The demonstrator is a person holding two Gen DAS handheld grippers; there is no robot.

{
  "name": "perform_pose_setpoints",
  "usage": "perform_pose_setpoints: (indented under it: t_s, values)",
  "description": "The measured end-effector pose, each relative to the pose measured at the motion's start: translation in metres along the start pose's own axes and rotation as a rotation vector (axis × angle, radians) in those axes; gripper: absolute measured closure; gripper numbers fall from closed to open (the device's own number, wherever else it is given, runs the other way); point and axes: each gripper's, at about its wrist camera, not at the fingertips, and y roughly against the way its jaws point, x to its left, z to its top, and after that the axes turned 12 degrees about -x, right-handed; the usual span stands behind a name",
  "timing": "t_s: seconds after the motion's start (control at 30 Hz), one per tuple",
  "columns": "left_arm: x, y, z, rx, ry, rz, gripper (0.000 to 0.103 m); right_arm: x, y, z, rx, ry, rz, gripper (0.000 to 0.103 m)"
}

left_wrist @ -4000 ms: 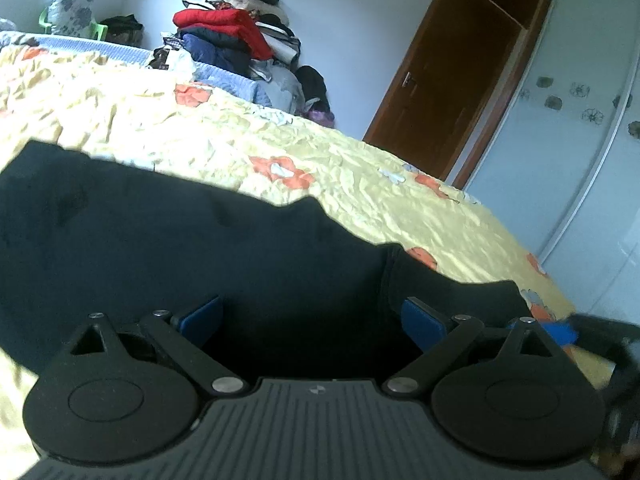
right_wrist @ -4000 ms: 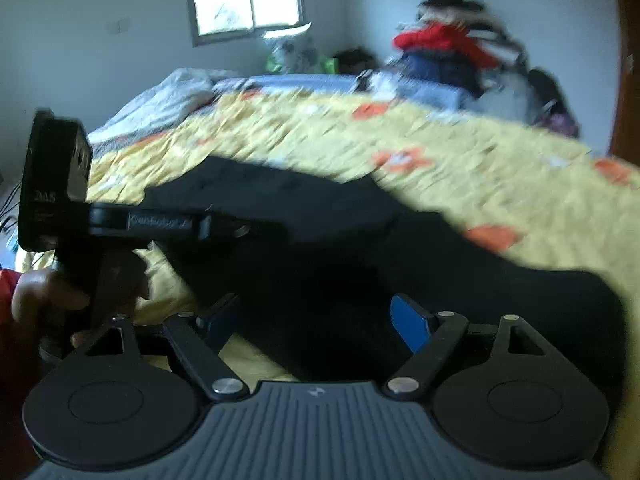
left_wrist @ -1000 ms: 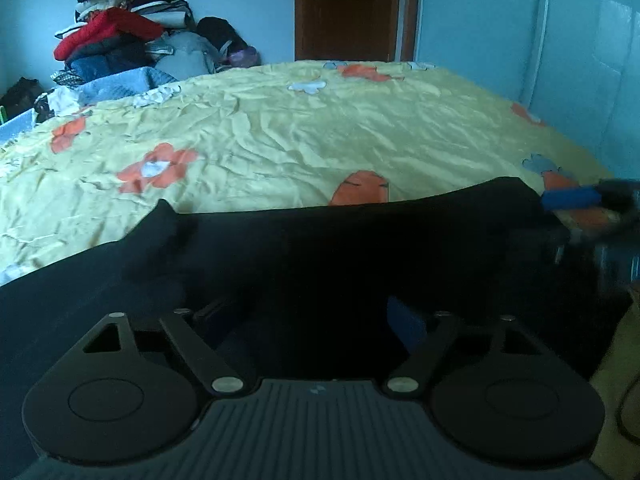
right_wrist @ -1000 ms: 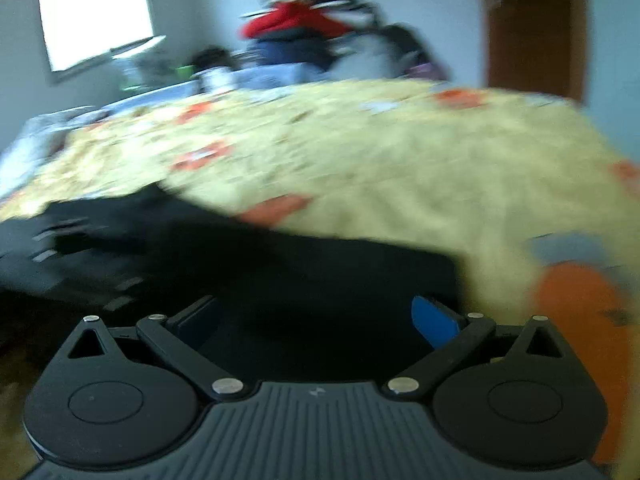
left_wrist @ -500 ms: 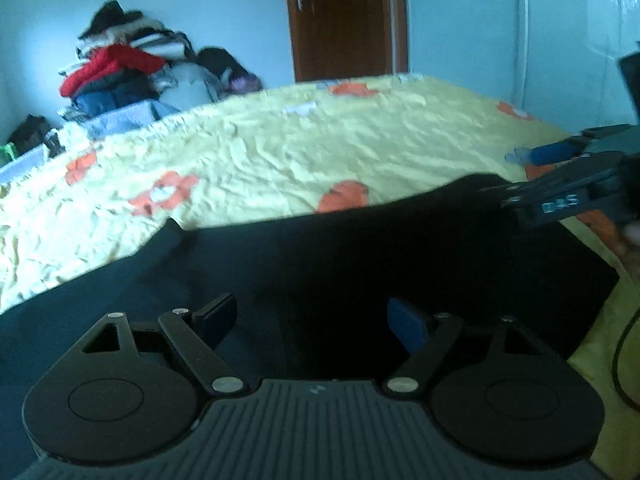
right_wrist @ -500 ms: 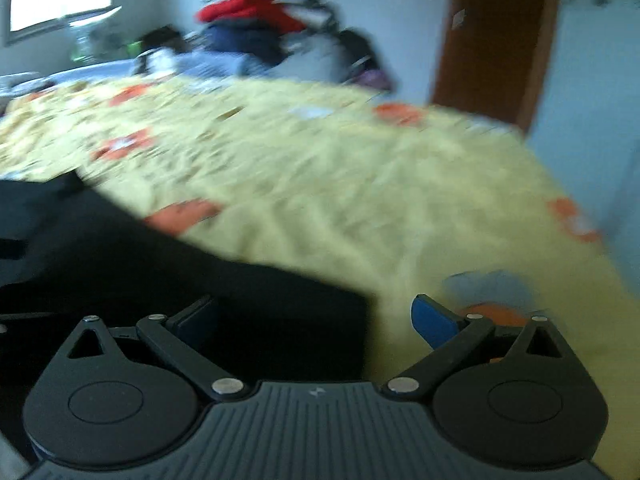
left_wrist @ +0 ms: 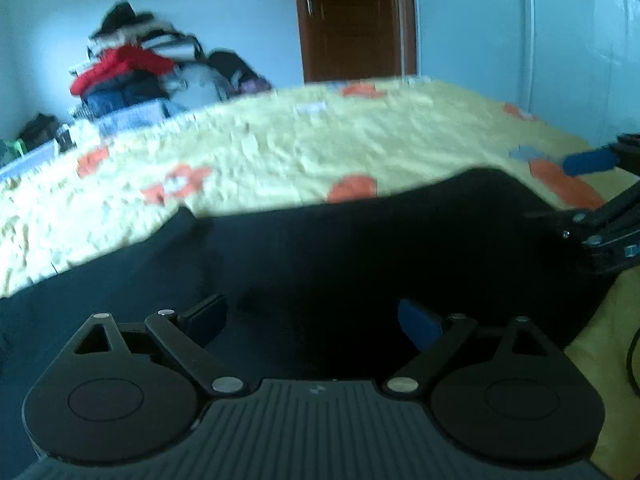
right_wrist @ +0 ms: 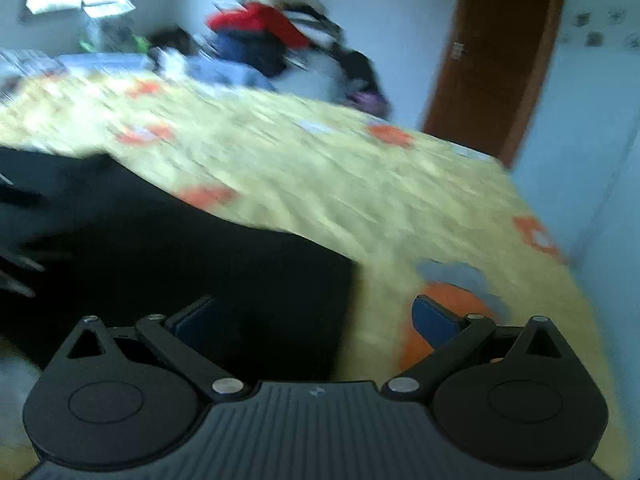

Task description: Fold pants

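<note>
Pants (left_wrist: pixel 360 256), dark, lie flat across our yellow flowered bedspread (left_wrist: pixel 320 152). Our left gripper (left_wrist: pixel 316 320) hovers over the cloth, jaws opening with nothing pinched; our right gripper (right_wrist: pixel 316 320) gapes wide at the fabric's edge, likely lining up a fold.

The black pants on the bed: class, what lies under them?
The black pants lie flat on the yellow flowered bedsheet, which shows around them. Whatever is directly beneath the cloth is covered.
</note>
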Motion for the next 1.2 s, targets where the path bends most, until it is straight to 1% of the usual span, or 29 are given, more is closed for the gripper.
perform_pose_setpoints:
  t_s: [0.07, 0.13, 0.17, 0.2, 0.27, 0.33, 0.4, 0.47, 0.5, 0.53, 0.6, 0.63, 0.7, 0.77, 0.93, 1.07, 1.2]
  values:
    - [0.004, 0.005, -0.002, -0.009, 0.031, 0.003, 0.008, 0.012, -0.008, -0.002, 0.026, 0.001, 0.054, 0.000]
    - [0.010, 0.015, -0.001, -0.043, 0.039, 0.020, 0.008, 0.028, -0.020, -0.007, 0.077, 0.048, 0.057, 0.000]
    - [0.016, 0.022, 0.000, -0.069, 0.027, 0.048, 0.008, 0.035, -0.022, -0.009, 0.086, 0.067, 0.057, 0.000]
    - [0.022, 0.027, 0.000, -0.085, 0.015, 0.081, 0.008, 0.039, -0.023, -0.009, 0.078, 0.069, 0.057, 0.000]
    - [0.040, 0.038, 0.000, -0.105, 0.008, 0.162, 0.008, 0.045, -0.021, -0.005, 0.064, 0.052, 0.080, 0.000]
    - [0.063, 0.043, -0.003, -0.089, 0.037, 0.227, 0.007, 0.054, -0.025, -0.003, 0.071, 0.044, 0.107, 0.000]
    - [0.093, 0.046, -0.009, -0.054, 0.100, 0.297, 0.008, 0.060, -0.033, -0.006, 0.100, 0.066, 0.113, 0.000]
    - [0.120, 0.044, -0.017, -0.004, 0.162, 0.345, 0.008, 0.058, -0.037, -0.007, 0.090, 0.026, 0.125, 0.000]
    - [0.134, 0.038, -0.022, 0.047, 0.190, 0.347, 0.009, 0.055, -0.040, -0.008, 0.092, -0.004, 0.128, 0.000]
    - [0.141, 0.036, -0.027, 0.067, 0.210, 0.343, 0.006, 0.052, -0.042, -0.008, 0.091, -0.024, 0.131, 0.000]
    - [0.149, 0.039, -0.035, 0.032, 0.236, 0.320, 0.006, 0.054, -0.042, -0.011, 0.072, -0.020, 0.122, 0.000]
    - [0.146, 0.040, -0.036, 0.022, 0.220, 0.323, 0.006, 0.056, -0.041, -0.012, 0.063, -0.020, 0.113, 0.000]
    - [0.135, 0.038, -0.038, 0.001, 0.167, 0.339, 0.001, 0.057, -0.038, -0.016, 0.041, -0.030, 0.095, 0.000]
    - [0.127, 0.038, -0.040, -0.020, 0.136, 0.362, 0.000, 0.057, -0.038, -0.017, 0.030, -0.029, 0.089, 0.000]
    - [0.135, 0.039, -0.044, -0.024, 0.179, 0.344, 0.000, 0.057, -0.035, -0.019, 0.020, -0.034, 0.084, 0.000]
    - [0.135, 0.040, -0.045, -0.023, 0.170, 0.348, 0.000, 0.060, -0.033, -0.019, 0.017, -0.032, 0.067, 0.000]
    - [0.134, 0.040, -0.045, -0.024, 0.175, 0.345, 0.000, 0.064, -0.031, -0.020, 0.019, -0.041, 0.024, 0.000]
